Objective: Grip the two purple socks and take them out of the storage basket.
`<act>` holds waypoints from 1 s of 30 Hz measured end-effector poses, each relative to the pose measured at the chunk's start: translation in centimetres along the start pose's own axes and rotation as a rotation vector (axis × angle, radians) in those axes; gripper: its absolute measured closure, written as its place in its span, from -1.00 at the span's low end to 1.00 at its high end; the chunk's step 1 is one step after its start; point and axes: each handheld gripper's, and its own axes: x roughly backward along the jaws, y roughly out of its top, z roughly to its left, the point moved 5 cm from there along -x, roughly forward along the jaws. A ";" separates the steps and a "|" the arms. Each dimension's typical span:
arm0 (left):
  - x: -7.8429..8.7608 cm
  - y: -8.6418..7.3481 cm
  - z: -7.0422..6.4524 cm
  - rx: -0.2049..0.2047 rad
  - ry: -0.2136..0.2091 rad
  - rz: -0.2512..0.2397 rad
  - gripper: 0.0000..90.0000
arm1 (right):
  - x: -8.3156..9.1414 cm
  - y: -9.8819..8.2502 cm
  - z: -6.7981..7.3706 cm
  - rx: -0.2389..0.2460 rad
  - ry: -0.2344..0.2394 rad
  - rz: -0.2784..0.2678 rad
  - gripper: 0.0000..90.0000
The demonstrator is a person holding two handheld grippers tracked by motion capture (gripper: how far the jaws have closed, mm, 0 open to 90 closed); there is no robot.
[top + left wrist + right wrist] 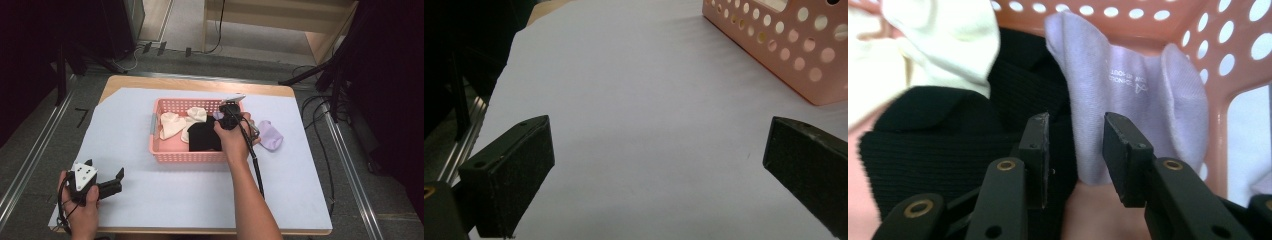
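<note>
A pink perforated basket [185,157] [1218,45] stands mid-table with white socks [171,125] [938,35], a black sock [202,135] [938,130] and a lilac sock [1128,95] in it. The lilac sock leans in the basket's corner. My right gripper [225,111] [1075,120] reaches down into the basket. Its jaws stand a little apart astride the lilac sock's lower edge, and the left pad is clear of the cloth. A second lilac sock [270,135] lies on the table right of the basket. My left gripper [105,169] [659,125] rests wide open near the front left, with nothing between its jaws.
A pale sheet [200,200] [639,75] covers the wooden table. The basket's wall [784,50] rises ahead and to the right of the left gripper. Cables and dark stands [325,75] lie on the floor beyond the table's right and back edges.
</note>
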 end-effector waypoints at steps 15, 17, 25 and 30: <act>-0.1 0.0 0.0 0.001 -0.002 0.002 -0.98 | 1.2 -0.3 -0.6 0.033 0.011 -0.126 0.96; 0.0 0.0 0.0 0.000 -0.002 0.002 -0.98 | 1.9 -0.4 -0.5 0.050 0.045 -0.198 0.96; -0.1 0.0 0.0 -0.009 0.002 0.005 -0.98 | 5.4 -0.7 -1.5 0.072 0.139 -0.441 0.96; 0.0 0.0 0.0 -0.012 0.003 0.007 -0.98 | 7.6 -0.7 -2.0 0.120 0.200 -0.575 0.96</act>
